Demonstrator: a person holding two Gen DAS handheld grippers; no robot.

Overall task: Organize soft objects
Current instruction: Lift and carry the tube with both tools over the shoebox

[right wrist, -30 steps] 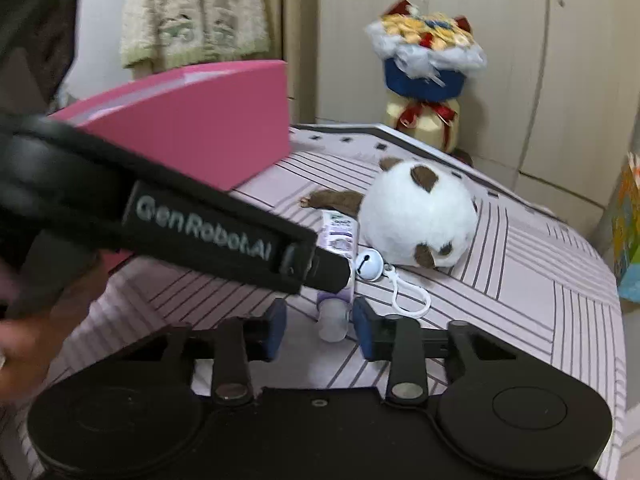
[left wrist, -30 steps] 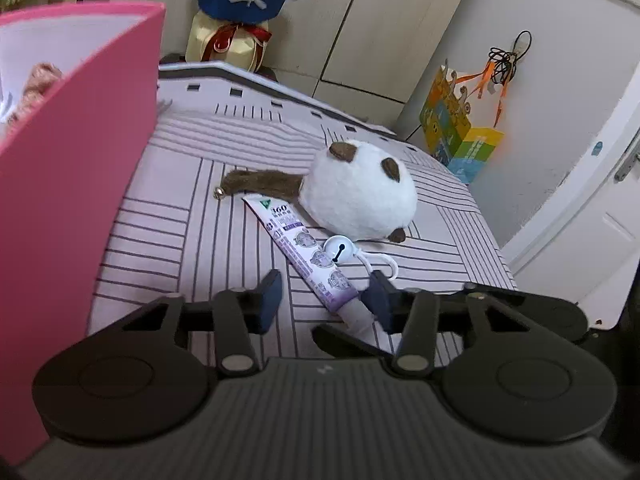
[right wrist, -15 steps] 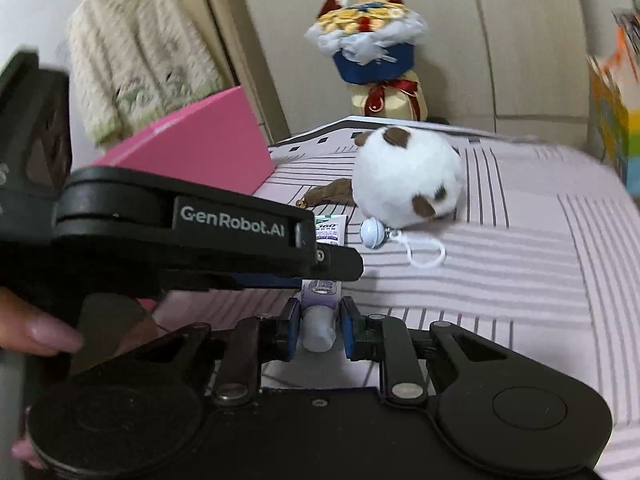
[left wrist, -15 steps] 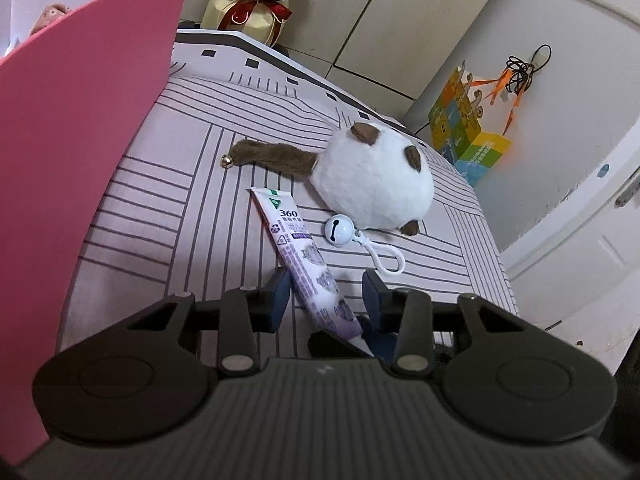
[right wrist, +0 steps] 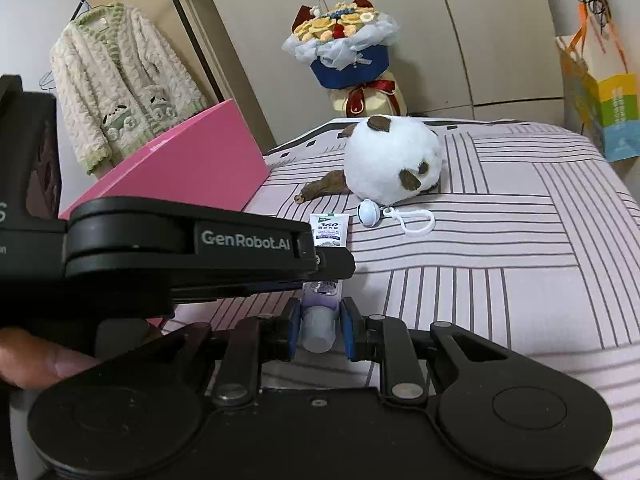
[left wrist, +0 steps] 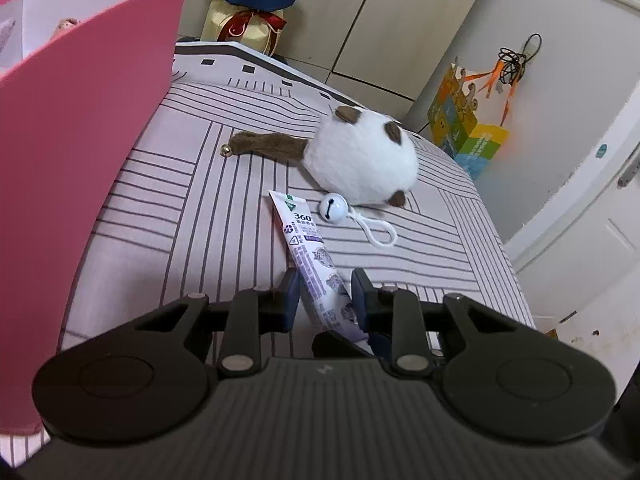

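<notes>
Two tongs are both on one tube (left wrist: 308, 256) lying on your striped bed (left wrist: 420, 248). At nine o'clock in the left view stands a pink box (left wrist: 80, 128). Your left tongs (left wrist: 325, 294) have just squeezed in, and the pads now press the tube's lower half. Up at one o'clock from the tube lies a round white plush toy (left wrist: 360, 164) with a brown tail, and a little white bell (left wrist: 331, 207) rests just beside it. Your right tongs (right wrist: 319, 326) have pinched in too, and they hold the tube's cap (right wrist: 318, 330). Your left tool's black arm crosses over the tube in the right view.
</notes>
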